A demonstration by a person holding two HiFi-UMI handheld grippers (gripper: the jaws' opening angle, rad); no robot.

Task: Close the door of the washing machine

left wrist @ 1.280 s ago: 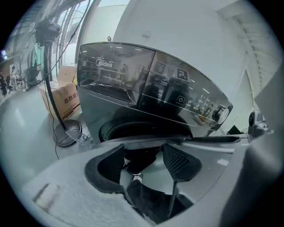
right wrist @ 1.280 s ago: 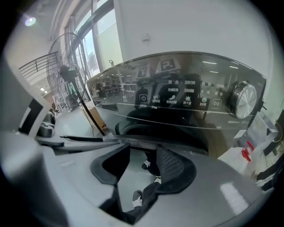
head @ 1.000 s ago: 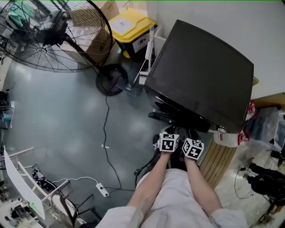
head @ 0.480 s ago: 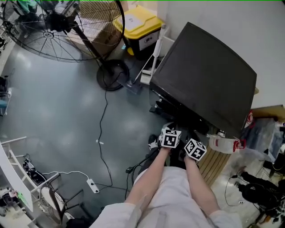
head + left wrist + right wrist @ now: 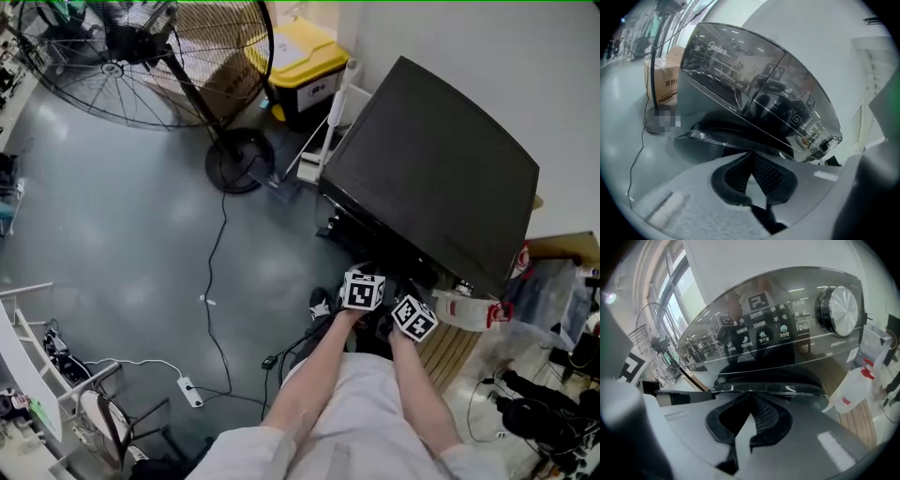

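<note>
Left tool [image 5: 751, 158], right tool [image 5: 751, 404] shut; door [image 5: 717, 136] seemingly ajar

Head view: bright, even overhead light, no hard shadows, just a pale sheen on the floor [image 5: 141, 244]. Washing machine [image 5: 431, 178] top reads near black, hardly any detail. Both gripper views are fisheye w/ strong bending & dark vignette at the corners. Daylight comes in thru the windows [image 5: 677, 291]; I get ceiling-light reflections all over the glossy control panel [image 5: 778, 333]. Nearest foreground is soft, out of focus.
</note>
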